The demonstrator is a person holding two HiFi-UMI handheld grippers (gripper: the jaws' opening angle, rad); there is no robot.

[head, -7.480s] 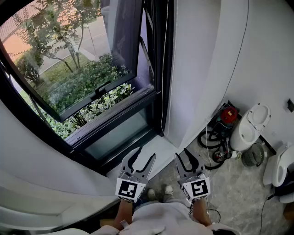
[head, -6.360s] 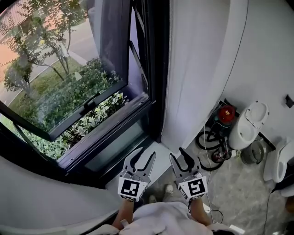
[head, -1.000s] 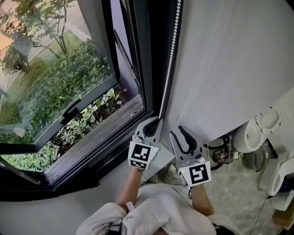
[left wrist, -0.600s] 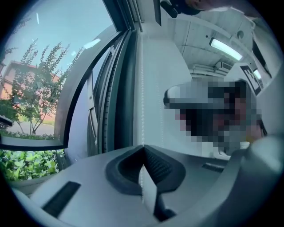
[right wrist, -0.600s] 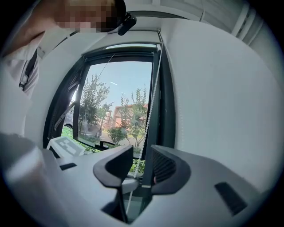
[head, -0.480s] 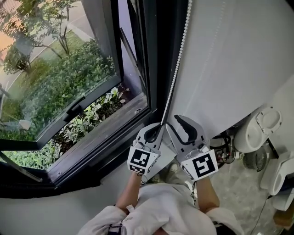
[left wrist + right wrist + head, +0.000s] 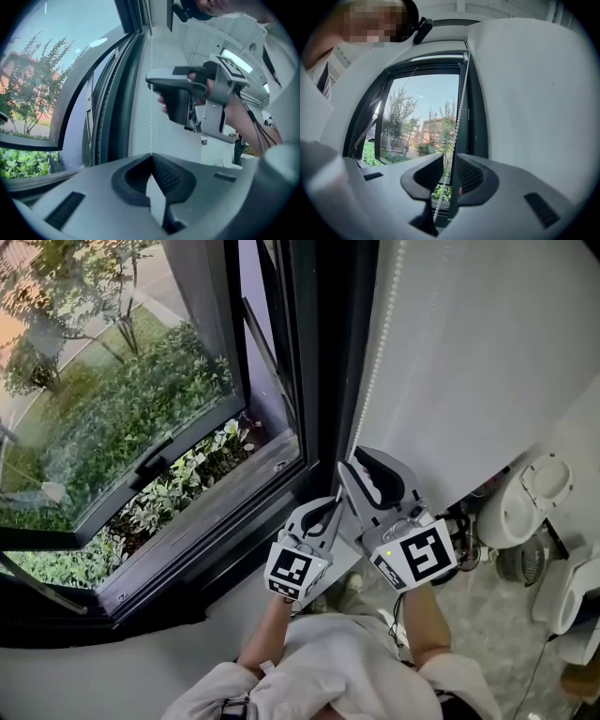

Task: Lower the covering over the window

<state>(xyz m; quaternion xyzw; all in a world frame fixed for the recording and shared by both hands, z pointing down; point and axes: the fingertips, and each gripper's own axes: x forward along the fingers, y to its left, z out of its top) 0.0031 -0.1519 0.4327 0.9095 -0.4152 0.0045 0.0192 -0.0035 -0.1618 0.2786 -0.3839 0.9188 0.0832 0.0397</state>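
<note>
Head view shows both grippers at the lower middle of the frame, in front of the dark frame of the window, whose glass is uncovered in every view. The covering itself I cannot find for sure. The white surface at the right may be wall or fabric.

What the hands work on is the bead chain. Its long axis is near vertical, and in this view it slants from the top edge down and left to the grippers.

The left gripper is fully closed and pinches the chain. In the left gripper view the beads come straight down into the meeting line of the jaws.

The right gripper sits higher on the same chain, just beside the left one. Its jaws have just been closing but stand half apart. In the right gripper view the chain passes through the gap between them, nearer the right jaw, and I see no pad pressing on it.

So the chain already lies between the right fingers. Probably the coming move needs only that they close, then pull along the chain.

I count two grippers, one window with one tilted sash, and one clear chain strand. A fainter dotted line on the white surface may be a second strand or a shadow.
</note>
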